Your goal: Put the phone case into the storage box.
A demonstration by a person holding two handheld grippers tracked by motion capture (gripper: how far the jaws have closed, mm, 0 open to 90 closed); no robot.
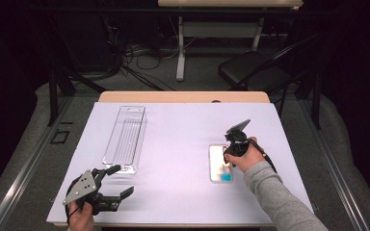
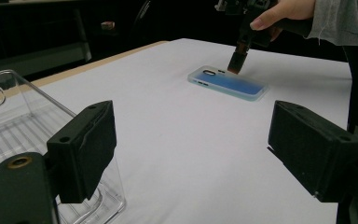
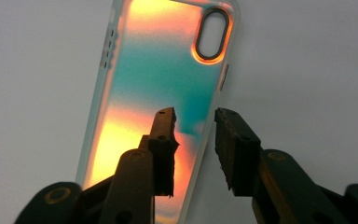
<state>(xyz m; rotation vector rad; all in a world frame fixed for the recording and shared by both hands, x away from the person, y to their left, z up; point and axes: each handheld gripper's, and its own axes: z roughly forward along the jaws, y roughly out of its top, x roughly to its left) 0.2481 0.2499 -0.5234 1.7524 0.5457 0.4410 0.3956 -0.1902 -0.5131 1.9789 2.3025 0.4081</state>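
My right gripper (image 1: 232, 144) hangs over the phone case (image 1: 220, 163), which lies flat on the white table cover (image 1: 183, 139) at about four o'clock from the table's middle. In the right gripper view my jaws stand a narrow gap apart and straddle the case's long edge (image 3: 209, 126): one jaw sits above the case's glossy back, the other above bare cover just beside it. They hold nothing. I cannot tell whether the tips touch the case or the cover. The camera cutout (image 3: 212, 32) points to twelve o'clock in that view, well clear of my jaws.

My left gripper (image 1: 111, 185) rests near the table's front edge at about seven o'clock, jaws spread wide and empty. The clear plastic tray (image 1: 125, 137) stands just beside it toward twelve o'clock, and one jaw is close to the tray's near corner (image 2: 107, 200).

Between the tray and the case the cover is open, and the far half of the table toward twelve o'clock is bare too.
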